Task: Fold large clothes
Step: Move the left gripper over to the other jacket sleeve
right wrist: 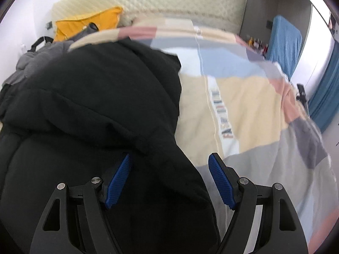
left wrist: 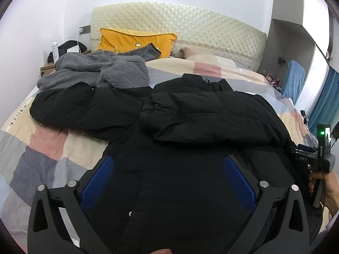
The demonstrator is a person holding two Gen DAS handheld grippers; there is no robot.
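A large black padded jacket (left wrist: 190,114) lies spread on the bed, its right sleeve folded across the chest, cuff (left wrist: 148,110) near the middle, the left sleeve (left wrist: 63,103) stretched out to the left. My left gripper (left wrist: 167,165) is open, low over the jacket's lower front. The right gripper's body (left wrist: 317,160) shows at the jacket's right edge. In the right wrist view my right gripper (right wrist: 169,165) is open, straddling the jacket's right edge (right wrist: 106,105); nothing is held.
A patchwork duvet (left wrist: 42,148) covers the bed. A grey fleece garment (left wrist: 95,69) and a yellow cushion (left wrist: 131,40) lie near the quilted headboard (left wrist: 180,23). A bedside table with clutter (left wrist: 63,50) is far left; a blue chair (right wrist: 284,40) and blue curtain (right wrist: 326,97) are right.
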